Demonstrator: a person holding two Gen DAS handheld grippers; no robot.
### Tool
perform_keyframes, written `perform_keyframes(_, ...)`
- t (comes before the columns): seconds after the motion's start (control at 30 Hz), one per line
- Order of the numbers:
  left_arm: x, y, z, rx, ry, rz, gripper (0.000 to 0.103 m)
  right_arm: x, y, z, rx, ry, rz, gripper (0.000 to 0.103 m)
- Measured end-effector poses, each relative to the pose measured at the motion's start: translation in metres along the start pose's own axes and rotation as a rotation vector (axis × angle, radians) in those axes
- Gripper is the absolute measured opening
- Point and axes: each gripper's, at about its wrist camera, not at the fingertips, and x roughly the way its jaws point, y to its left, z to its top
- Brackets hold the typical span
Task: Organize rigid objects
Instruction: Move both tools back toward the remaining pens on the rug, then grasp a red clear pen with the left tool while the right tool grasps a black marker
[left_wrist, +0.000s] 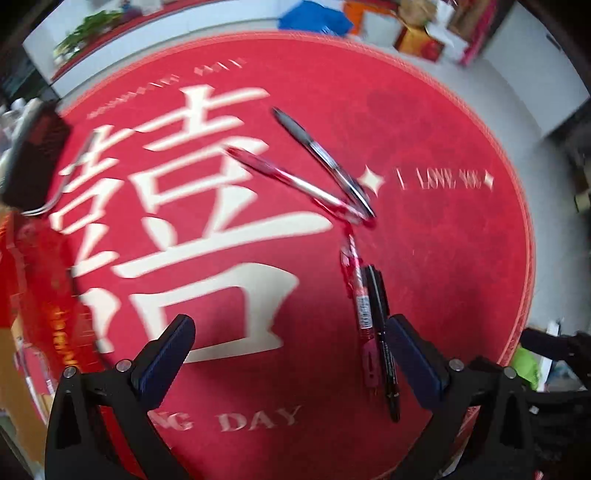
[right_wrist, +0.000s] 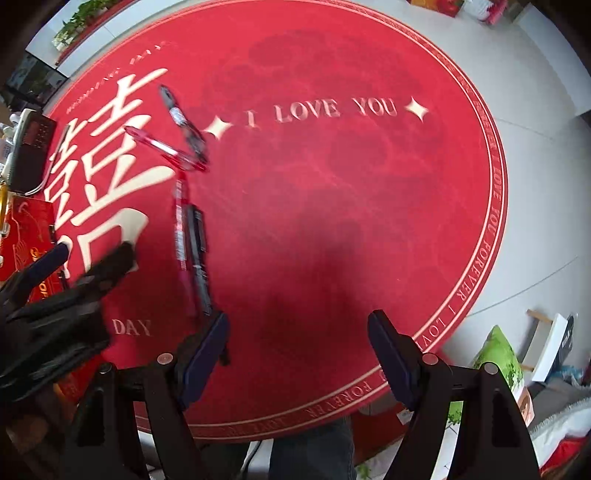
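- Left wrist view: the left tool hangs over the round red counter cloth with cream lettering, jaws spread wide and gripping nothing, its right finger just beside the slim black marker pen.
- That marker lies lower right of centre, side by side with a translucent red gel pen with a printed label, the two roughly parallel.
- Further up, at centre frame, a second clear red pen and a black-and-clear ballpoint form a V, tips meeting near the cream star.
- Right wrist view: the right tool is likewise wide open and empty, low at frame bottom; the paired pens sit just above its left finger.
- Judgement: to gather the scattered pair well, straddle one barrel at mid-length, square to it, and close slowly so the neighbour is not nudged.
- Surroundings: a dark remote-like device and a red printed box at left edge; pale tiled floor, potted greenery upper left, cartons beyond.
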Motion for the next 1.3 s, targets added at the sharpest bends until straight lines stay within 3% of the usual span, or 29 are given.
perform_keyframes(0.27,0.030,-0.007,0.000,-0.001,0.045,0.067,0.103,0.006,-0.014,0.004,-0.005,0.015,0.036,0.079)
perform_keyframes(0.5,0.046,-0.019,0.009,0.009,0.073,0.054,0.103,0.008,-0.014,0.014,-0.007,0.016,0.041,0.079)
perform_keyframes(0.7,0.039,0.011,0.002,-0.091,0.025,0.109,0.103,0.015,0.001,0.018,-0.022,0.018,0.041,0.079)
perform_keyframes(0.9,0.038,0.035,0.000,-0.133,0.037,0.090,0.103,0.027,0.029,0.018,-0.062,0.014,0.071,0.078)
perform_keyframes(1.1,0.039,0.056,-0.005,-0.275,0.054,0.092,0.103,0.039,0.061,0.014,-0.160,-0.015,0.037,0.078)
perform_keyframes(1.17,0.039,0.059,-0.010,-0.297,0.054,0.095,0.103,0.043,0.064,0.011,-0.164,-0.011,0.033,0.064)
perform_keyframes(1.2,0.038,0.061,-0.012,-0.307,0.052,0.098,0.103,0.042,0.067,0.011,-0.171,-0.019,0.020,0.063)
perform_keyframes(1.3,0.037,0.063,-0.020,-0.336,0.059,0.101,0.103,0.042,0.077,0.006,-0.240,-0.030,-0.045,0.048)
